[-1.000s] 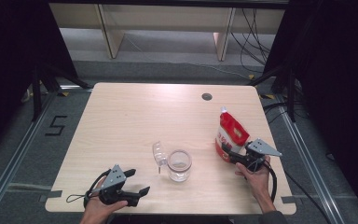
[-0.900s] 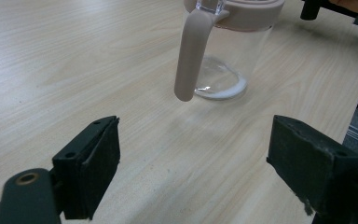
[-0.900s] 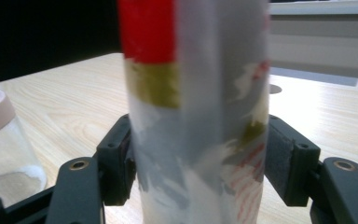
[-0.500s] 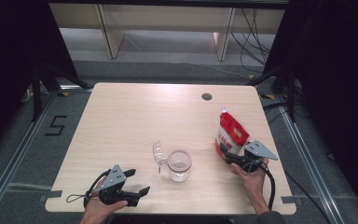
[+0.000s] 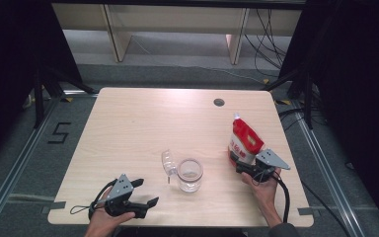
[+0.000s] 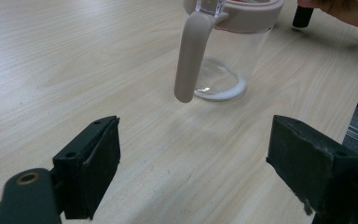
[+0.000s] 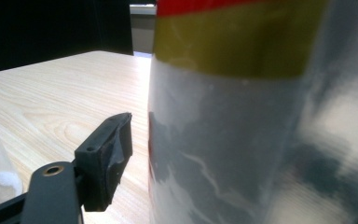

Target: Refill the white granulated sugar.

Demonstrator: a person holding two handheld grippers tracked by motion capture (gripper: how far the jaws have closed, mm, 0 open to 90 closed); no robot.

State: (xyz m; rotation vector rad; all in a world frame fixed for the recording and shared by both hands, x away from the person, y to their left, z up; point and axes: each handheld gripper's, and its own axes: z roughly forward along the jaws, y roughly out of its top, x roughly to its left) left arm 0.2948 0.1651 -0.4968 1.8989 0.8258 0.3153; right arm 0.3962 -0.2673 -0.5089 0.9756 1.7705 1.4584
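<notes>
A red and white pouch stands upright at the table's right. My right gripper sits at its base with the pouch between the jaws. The one pad I can see stands a little apart from the pouch; the other is hidden behind it. These jaws widened and have just closed back a little. A clear jar with a pink rim and a hanging strap stands at mid-front, with white powder in its bottom. My left gripper rests open at the front left, aimed at the jar, with nothing between its jaws.
The jar's clear lid flap leans out to its left. A round cable hole sits near the far edge of the wooden table. Shelving legs and cables stand beyond the table, and dark curtains hang on both sides.
My right gripper has shifted slightly toward the front edge at the pouch's base. The left gripper, jar and pouch have not moved.
</notes>
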